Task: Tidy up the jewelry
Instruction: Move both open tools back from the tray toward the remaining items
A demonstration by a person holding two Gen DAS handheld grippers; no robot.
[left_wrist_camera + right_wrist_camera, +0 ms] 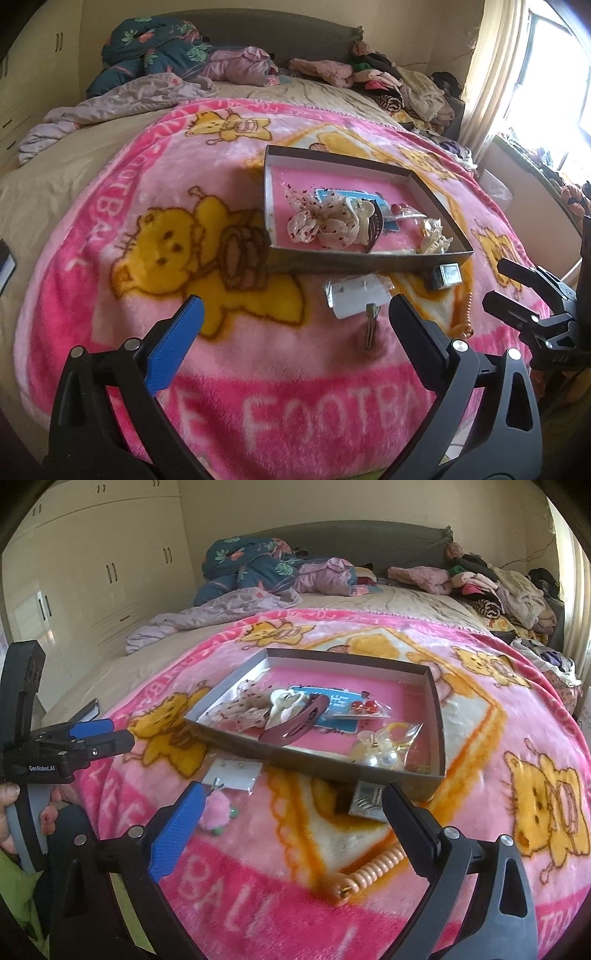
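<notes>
Currently both grippers empty, left gripper (pixel 295 317) fingers wide above earring card (pixel 356 300), right gripper (pixel 293 805) fingers wide near coiled orange bracelet (pixel 369 871), shallow box (pixel 325 768) holding hair accessories on pink blanket (pixel 258 369).

Pink blanket (pixel 258 904) with yellow bears; grey box (pixel 332 771) lined pink; peach coiled hair tie (pixel 373 871); blue-padded tongs (pixel 291 803).

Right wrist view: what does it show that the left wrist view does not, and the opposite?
Only the right wrist view shows the pink pompom, the pearl earrings and the wardrobe. Only the left wrist view shows the window and the keys. Both show the box, the white earring card, the orange coil and two open hand-held grippers.
</notes>
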